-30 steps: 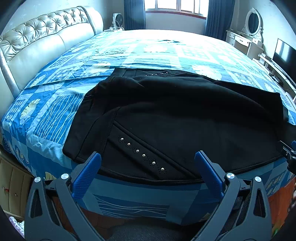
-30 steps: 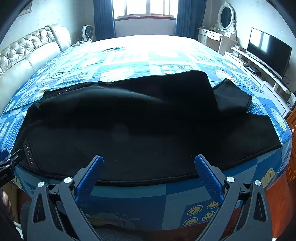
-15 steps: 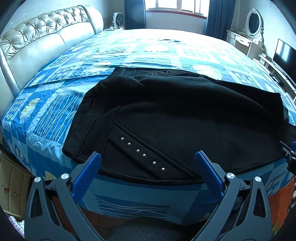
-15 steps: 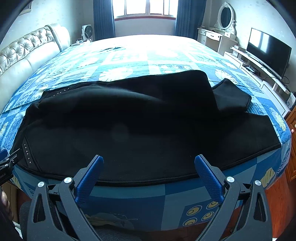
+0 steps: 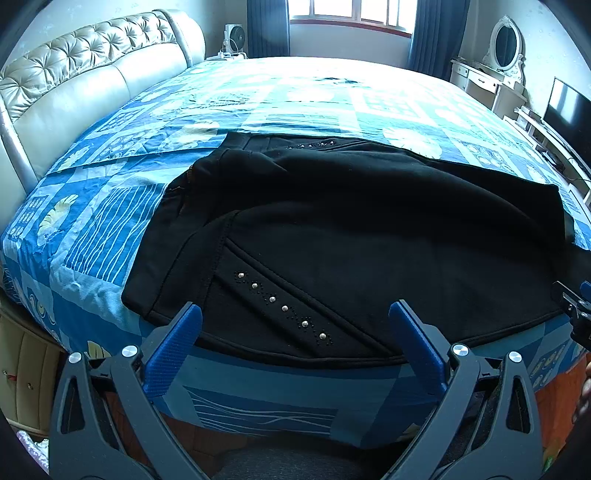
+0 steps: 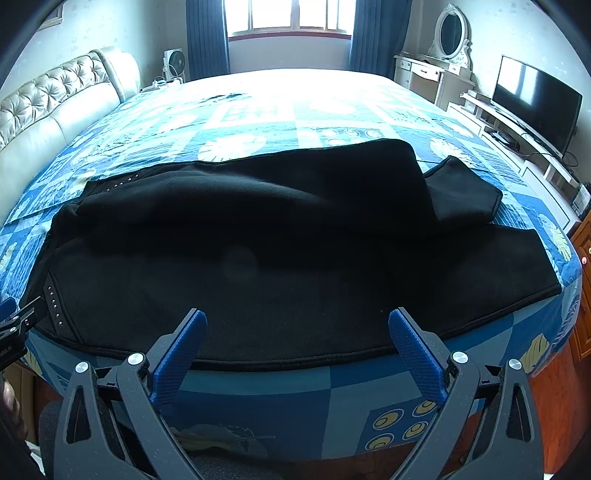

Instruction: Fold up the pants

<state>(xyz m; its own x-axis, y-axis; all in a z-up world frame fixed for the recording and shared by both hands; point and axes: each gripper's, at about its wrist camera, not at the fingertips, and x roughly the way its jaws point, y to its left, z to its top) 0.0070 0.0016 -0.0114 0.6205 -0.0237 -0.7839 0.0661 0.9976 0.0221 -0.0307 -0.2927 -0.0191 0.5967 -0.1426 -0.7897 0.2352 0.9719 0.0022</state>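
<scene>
Studs (image 5: 283, 307) show leftward; rightward, pants (image 6: 295, 258) overlap cuff (image 6: 461, 192).

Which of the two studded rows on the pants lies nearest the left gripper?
The diagonal stud row by the near hem of the black pants, just ahead of the open left gripper. The other row sits at the far edge.

Daylight floods a far window (image 6: 290, 16) flanked by blue curtains (image 6: 207, 37); tufted headboard (image 5: 74, 70) left, television (image 6: 535, 103) right.
</scene>
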